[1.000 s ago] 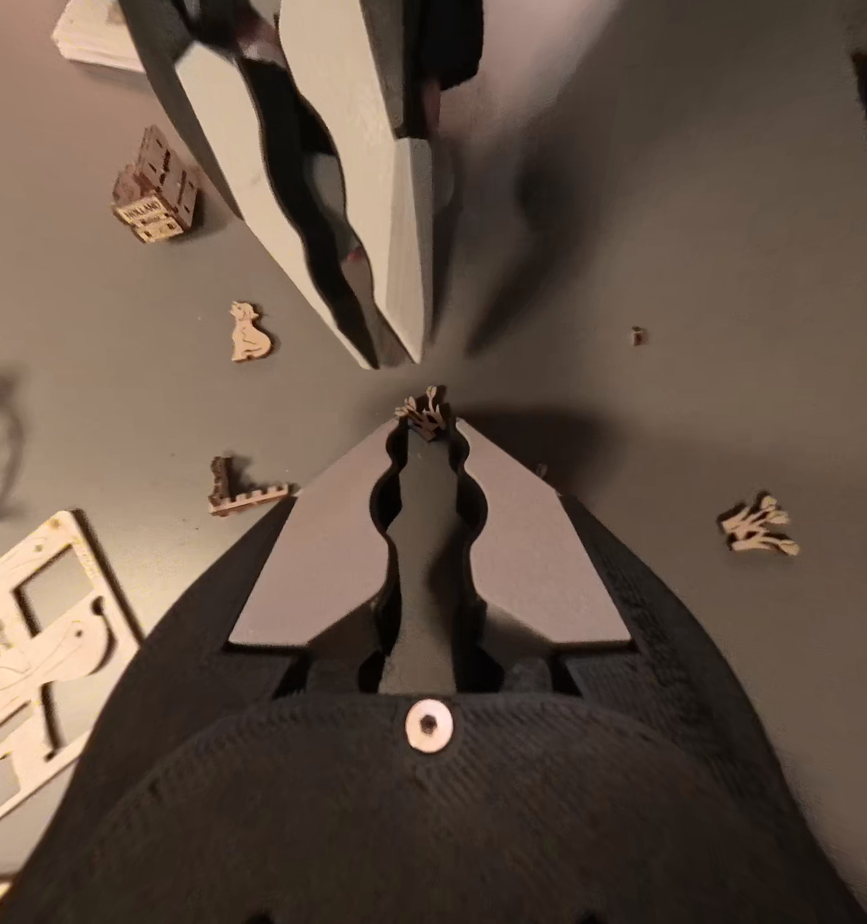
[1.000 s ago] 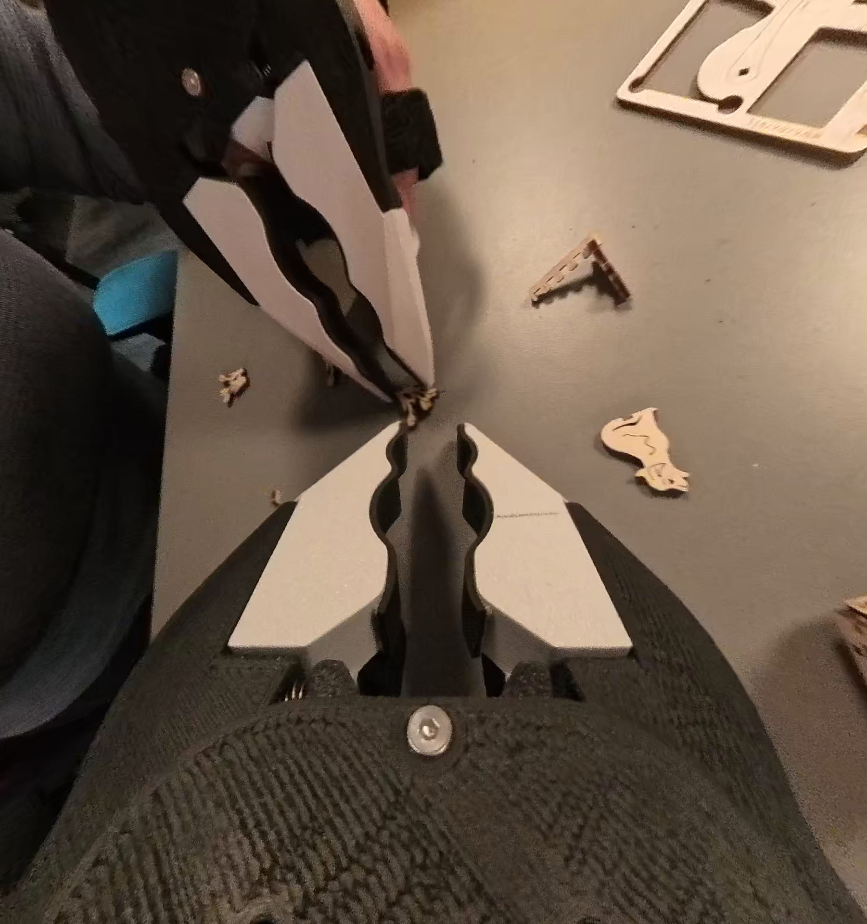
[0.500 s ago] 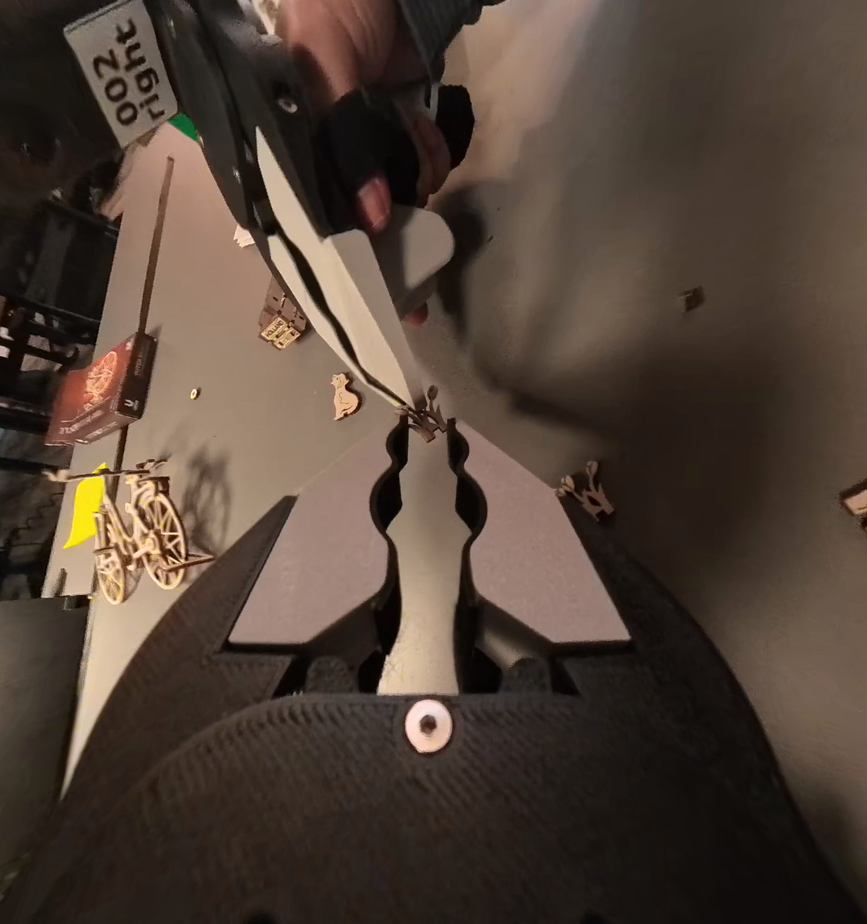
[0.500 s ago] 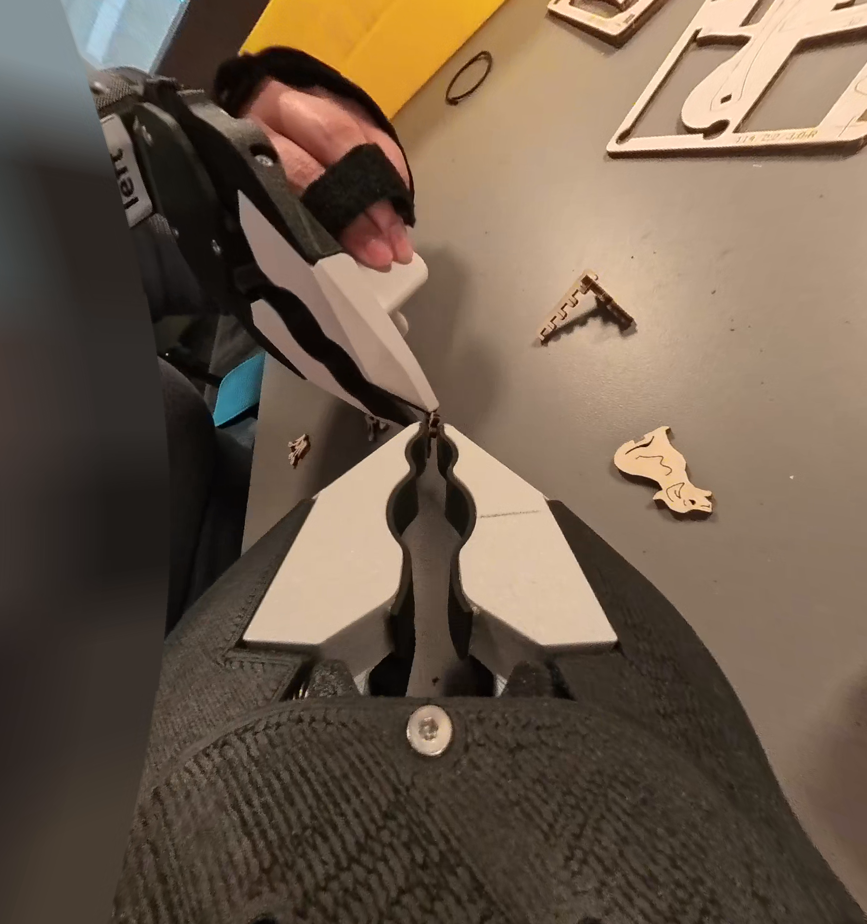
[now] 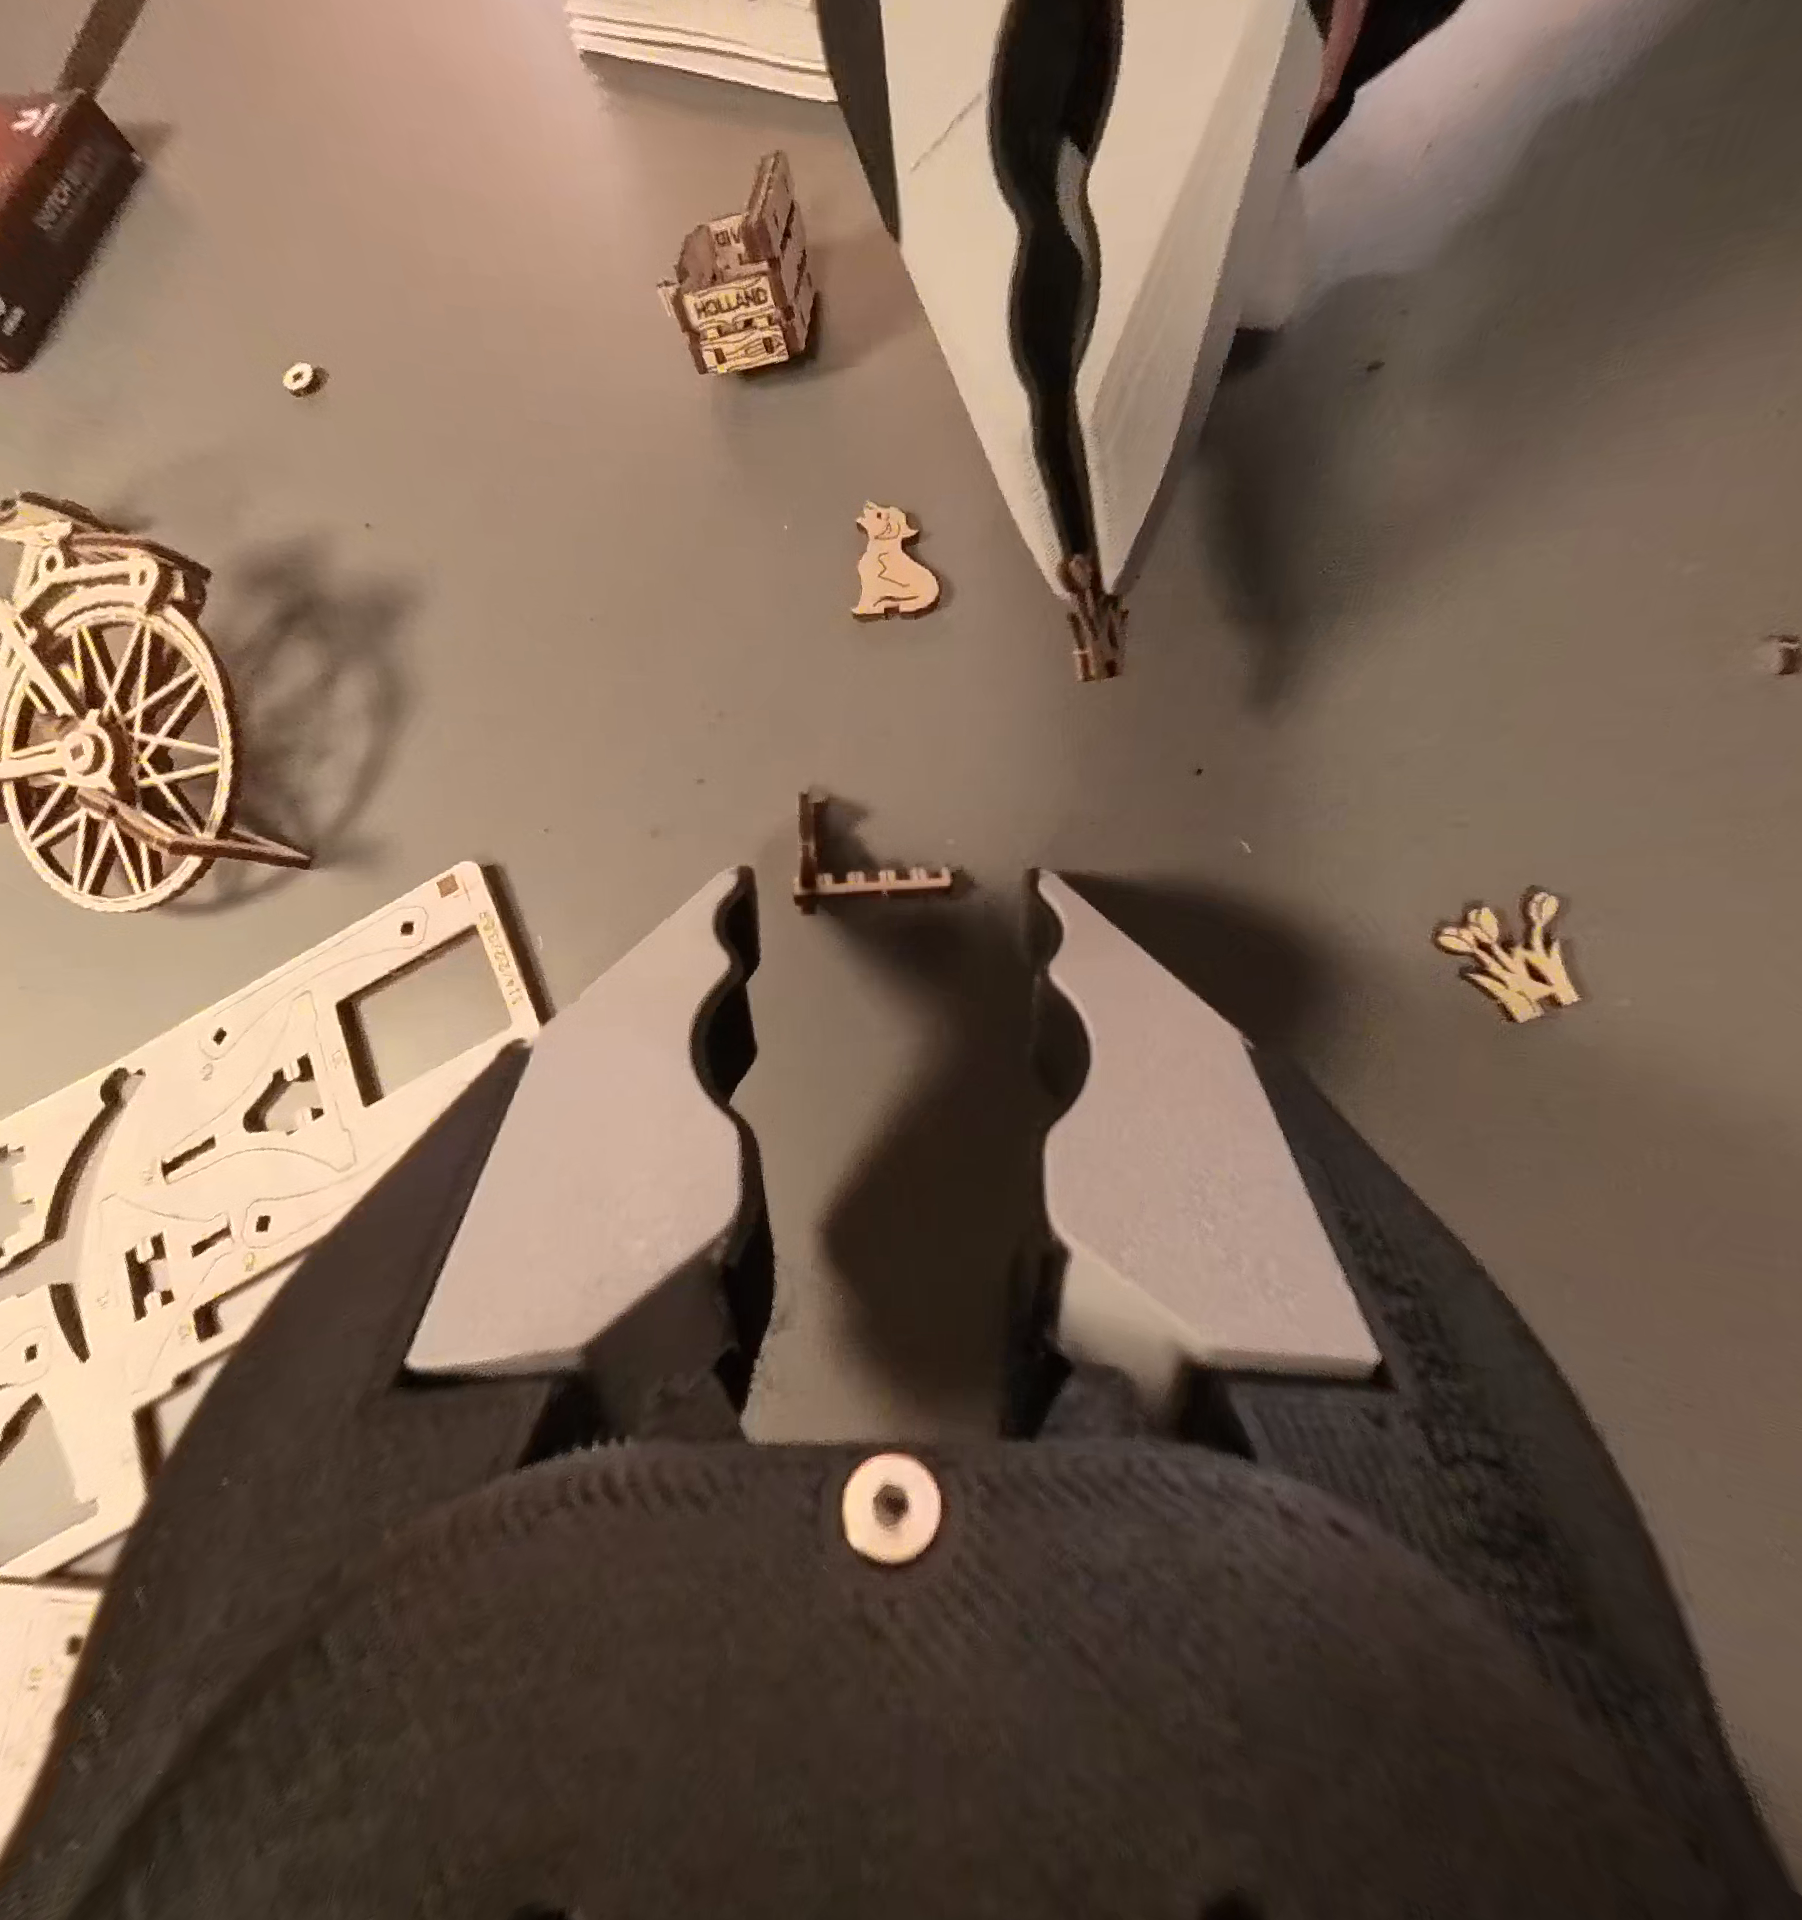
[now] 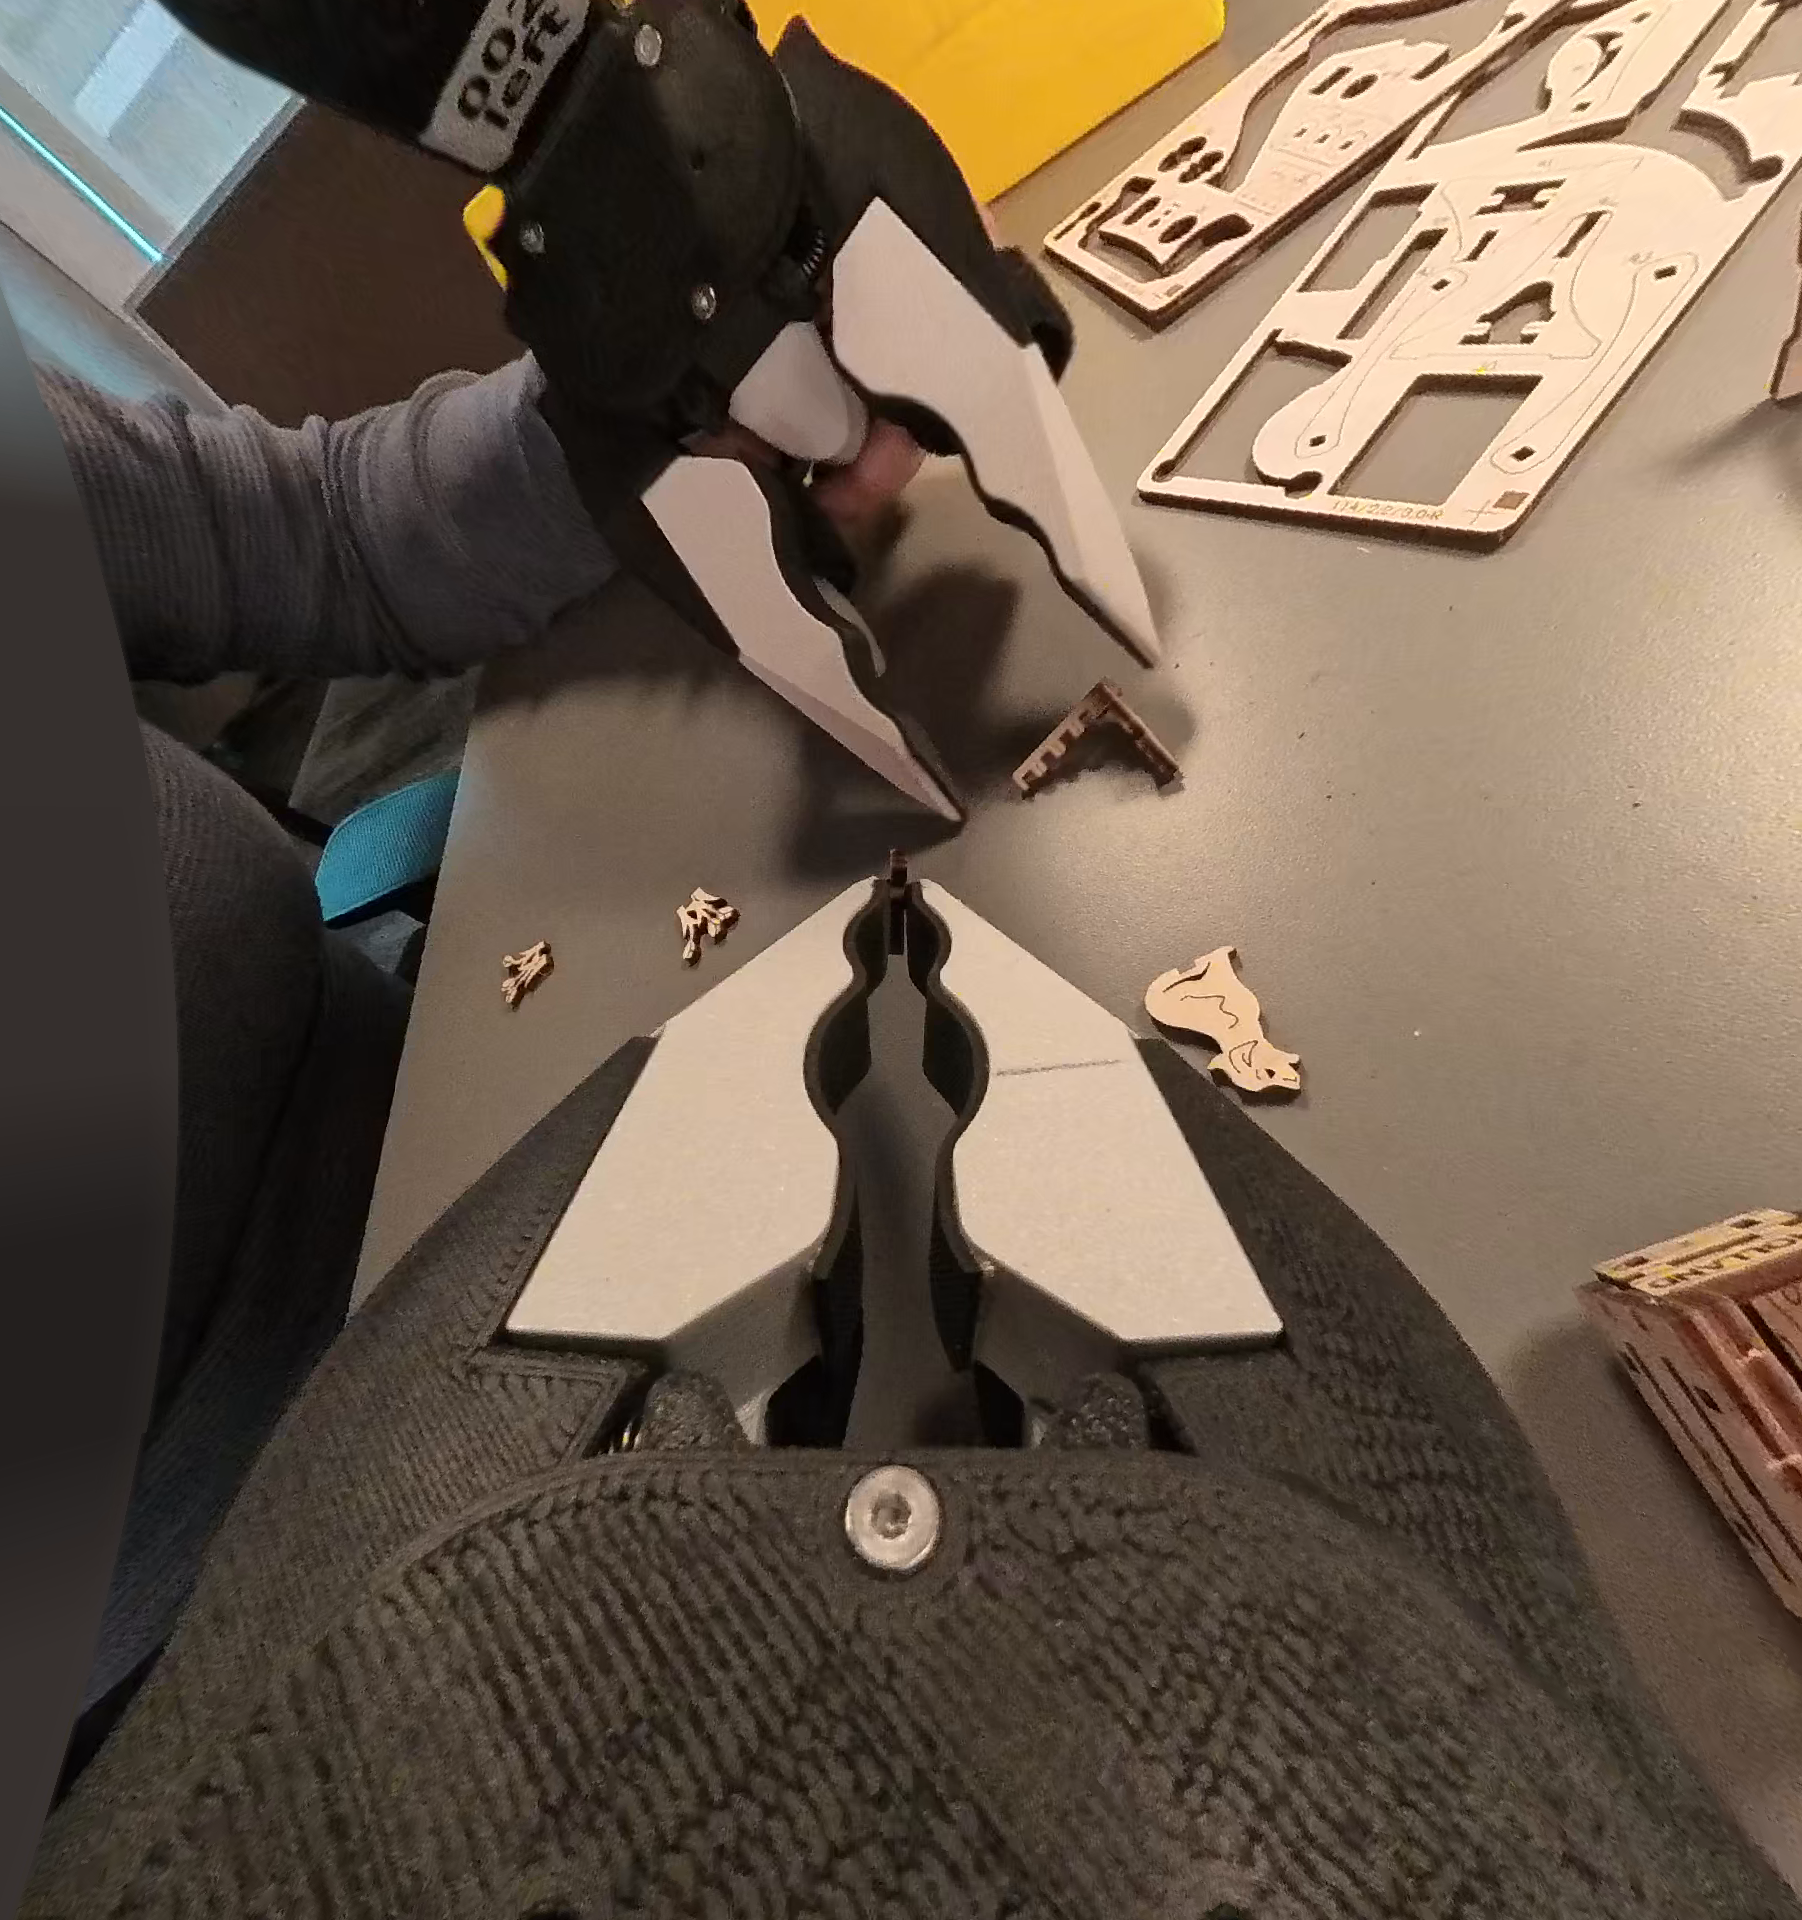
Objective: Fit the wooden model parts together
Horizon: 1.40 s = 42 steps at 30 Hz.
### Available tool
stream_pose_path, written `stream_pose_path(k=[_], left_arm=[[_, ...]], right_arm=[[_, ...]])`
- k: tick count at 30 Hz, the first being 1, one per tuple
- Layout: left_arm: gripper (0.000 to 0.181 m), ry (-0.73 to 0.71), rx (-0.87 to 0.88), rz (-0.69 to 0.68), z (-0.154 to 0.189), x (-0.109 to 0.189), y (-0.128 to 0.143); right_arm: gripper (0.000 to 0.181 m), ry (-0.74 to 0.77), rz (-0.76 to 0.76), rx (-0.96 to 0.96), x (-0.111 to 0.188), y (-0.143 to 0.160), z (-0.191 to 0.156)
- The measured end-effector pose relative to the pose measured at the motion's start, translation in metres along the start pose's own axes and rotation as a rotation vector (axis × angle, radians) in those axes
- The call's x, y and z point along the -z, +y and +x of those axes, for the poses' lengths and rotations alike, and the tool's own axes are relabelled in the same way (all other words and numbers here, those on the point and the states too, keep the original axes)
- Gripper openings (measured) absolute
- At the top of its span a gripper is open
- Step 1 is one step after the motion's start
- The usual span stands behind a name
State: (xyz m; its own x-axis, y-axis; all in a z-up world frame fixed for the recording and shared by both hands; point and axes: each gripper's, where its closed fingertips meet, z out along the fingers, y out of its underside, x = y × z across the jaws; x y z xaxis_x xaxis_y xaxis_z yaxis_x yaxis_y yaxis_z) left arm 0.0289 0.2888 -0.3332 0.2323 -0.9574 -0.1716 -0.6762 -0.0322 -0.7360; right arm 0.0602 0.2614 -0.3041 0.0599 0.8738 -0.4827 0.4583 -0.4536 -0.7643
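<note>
Our left gripper (image 5: 889,914) stands with its fingers spread wide and nothing between them, low in the left wrist view. Just beyond its tips lies an L-shaped notched bracket (image 5: 866,868) on the grey table (image 5: 1499,468), which we judge to be the part it is lined up to take.

Our right gripper (image 6: 889,896) is pinched tight on a small dark wooden piece (image 6: 893,883), which pokes out at the centre of the right wrist view. Held by its end, its free edge is left bare, we think for slotting into a mate.

Outward lie a cat cut-out (image 5: 892,566) at upper centre, a branching cut-out (image 5: 1510,961) at right, a slatted crate (image 5: 746,286) above, a wooden bicycle (image 5: 97,717) and a punched-out part sheet (image 5: 201,1164) at left.
</note>
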Motion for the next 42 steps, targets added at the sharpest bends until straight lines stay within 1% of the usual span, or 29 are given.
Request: stream_pose_path(k=[3, 7, 12, 14, 18, 24, 29, 32, 34, 36, 39, 42], left_arm=[[0.043, -0.007, -0.041, 0.003, 0.0, -0.001, -0.001], [0.04, 0.007, -0.038, 0.007, 0.001, -0.001, -0.001], [0.042, 0.004, -0.038, 0.002, 0.0, -0.001, 0.0], [0.039, 0.005, -0.026, 0.003, -0.001, -0.001, 0.0], [0.029, 0.001, -0.032, 0.006, 0.0, -0.003, -0.001], [0.028, -0.007, -0.024, 0.013, 0.0, -0.004, -0.001], [0.028, 0.005, -0.018, 0.027, 0.002, -0.004, -0.001], [0.039, -0.021, 0.012, 0.021, -0.003, -0.003, -0.001], [0.053, -0.011, 0.025, 0.013, 0.0, -0.002, -0.001], [0.056, -0.017, 0.045, 0.004, 0.002, -0.002, -0.001], [0.055, -0.02, 0.052, -0.007, 0.006, -0.003, -0.003], [0.047, -0.031, 0.058, -0.007, 0.006, -0.006, -0.005]], right_arm=[[0.001, 0.001, 0.005, -0.002, 0.001, -0.001, 0.001], [0.001, -0.001, 0.004, -0.01, 0.0, 0.0, 0.002], [0.001, 0.005, 0.009, -0.008, 0.0, 0.0, 0.003], [0.001, 0.008, 0.016, -0.004, 0.0, -0.002, 0.003], [0.001, 0.018, 0.029, 0.02, 0.0, -0.004, 0.004], [0.001, 0.052, 0.058, 0.08, 0.0, -0.008, 0.007], [0.0, 0.089, 0.075, 0.145, -0.002, -0.011, 0.01], [0.0, 0.099, 0.082, 0.157, 0.0, -0.012, 0.011], [0.001, 0.099, 0.084, 0.156, 0.001, -0.013, 0.011], [0.001, 0.102, 0.082, 0.156, 0.001, -0.012, 0.012], [0.001, 0.103, 0.084, 0.157, 0.002, -0.012, 0.012], [0.001, 0.102, 0.084, 0.156, 0.002, -0.012, 0.012]])
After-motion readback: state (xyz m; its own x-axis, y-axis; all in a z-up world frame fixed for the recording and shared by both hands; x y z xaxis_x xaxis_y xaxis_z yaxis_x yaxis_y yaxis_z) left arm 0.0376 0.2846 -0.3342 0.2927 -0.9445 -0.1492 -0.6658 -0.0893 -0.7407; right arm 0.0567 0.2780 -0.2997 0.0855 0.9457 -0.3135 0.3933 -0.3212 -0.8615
